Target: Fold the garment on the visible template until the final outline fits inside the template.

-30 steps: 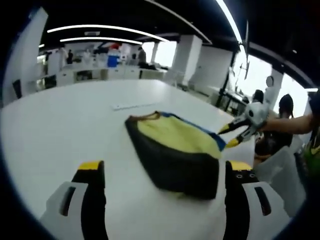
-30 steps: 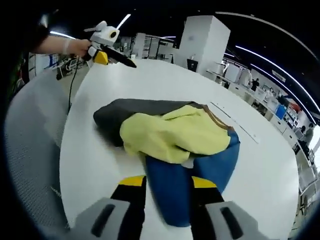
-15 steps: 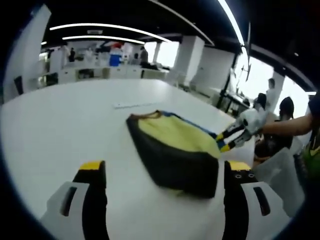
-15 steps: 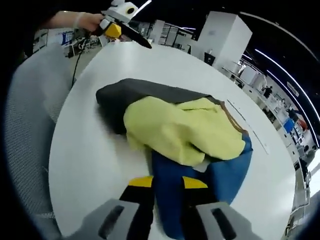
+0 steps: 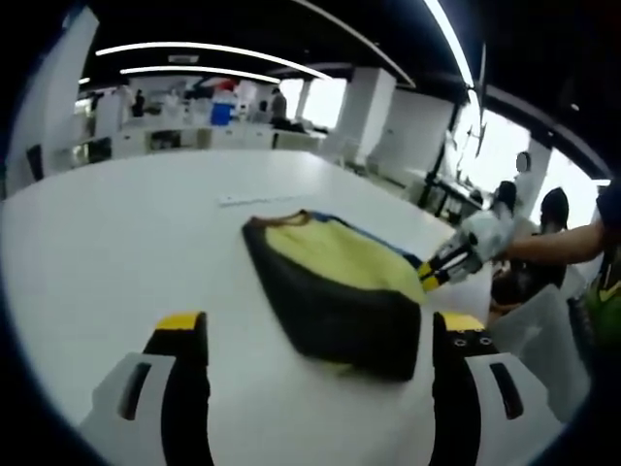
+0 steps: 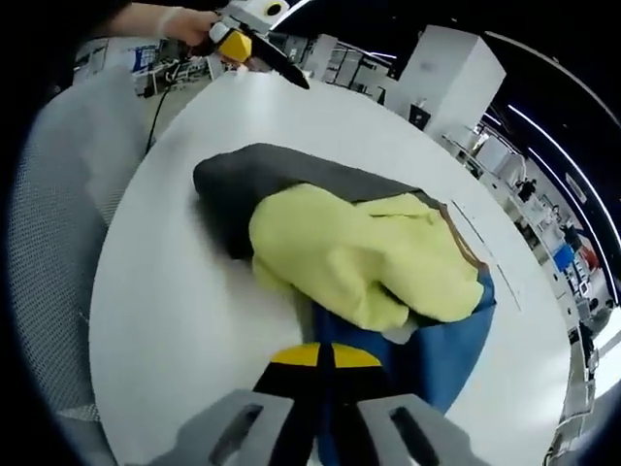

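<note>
Garment [image 6: 359, 257] on white table [image 6: 165, 291]; right hand-held gripper [image 6: 325, 357] apparently pinches it, left [image 5: 310, 335] agape.

Garment [image 6: 359, 252] yellow, blue, dark grey (table [image 6: 175, 291] white).

The right tongs [image 6: 325, 357], spread a second ago around the blue edge of the garment [image 6: 359, 257], have closed on it: their yellow-tipped jaws now meet with the blue cloth pinched between them. In the left gripper view the same tongs [image 5: 430, 273] have dropped from beside the garment [image 5: 335, 286] to its far blue corner, jaws together. The yellow fold has lifted a little nearer the tongs, and the right view has tilted closer over the cloth.
</note>
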